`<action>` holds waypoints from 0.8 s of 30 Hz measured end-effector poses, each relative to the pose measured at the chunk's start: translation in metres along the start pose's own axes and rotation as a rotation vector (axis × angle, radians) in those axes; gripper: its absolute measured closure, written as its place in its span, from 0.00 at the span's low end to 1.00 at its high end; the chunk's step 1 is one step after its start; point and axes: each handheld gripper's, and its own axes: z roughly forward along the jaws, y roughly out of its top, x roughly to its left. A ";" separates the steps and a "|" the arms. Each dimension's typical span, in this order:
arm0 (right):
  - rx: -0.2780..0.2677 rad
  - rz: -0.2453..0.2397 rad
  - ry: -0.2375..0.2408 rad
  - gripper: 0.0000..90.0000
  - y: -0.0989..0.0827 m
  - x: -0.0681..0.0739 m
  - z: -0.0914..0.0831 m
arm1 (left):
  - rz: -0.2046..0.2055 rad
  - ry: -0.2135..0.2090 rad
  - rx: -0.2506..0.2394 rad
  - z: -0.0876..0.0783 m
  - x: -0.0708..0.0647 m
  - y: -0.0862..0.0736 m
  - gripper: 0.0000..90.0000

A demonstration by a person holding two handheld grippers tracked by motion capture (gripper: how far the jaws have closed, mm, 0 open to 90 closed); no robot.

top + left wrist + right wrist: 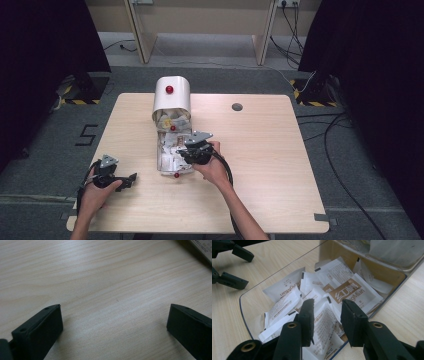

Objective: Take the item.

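Sachets (342, 293) lie heaped in a clear tray (247, 315) at mid-table. Off to their left, the left gripper (129, 179) rests on the table (260, 165), jaws wide. The right gripper (327, 312) hovers over the sachets, jaws narrowly parted, holding nothing.

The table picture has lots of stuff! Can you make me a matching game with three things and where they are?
Things:
1. left gripper
2. right gripper
3. red knob

Places:
A. on the white lid at the far end of the box
B. over the sachets in the clear tray
C. over bare table, jaws wide apart

Pairs: 1-C, 2-B, 3-A
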 end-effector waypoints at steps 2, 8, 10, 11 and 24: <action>0.005 0.004 0.002 0.72 -0.001 0.001 0.002 | 0.000 0.000 0.000 0.000 0.000 0.000 0.00; 0.035 -0.010 0.007 0.80 -0.004 0.002 0.006 | 0.000 0.000 0.000 0.000 0.000 0.000 0.00; 0.037 -0.007 0.007 0.84 -0.005 0.002 0.006 | 0.000 0.000 0.000 0.000 0.000 0.000 0.00; 0.035 -0.005 0.007 0.87 -0.005 0.003 0.005 | 0.000 0.000 0.000 0.000 0.000 0.000 0.00; -0.023 -0.054 0.027 0.99 0.009 0.010 -0.010 | 0.000 0.000 0.000 0.000 0.000 0.000 0.00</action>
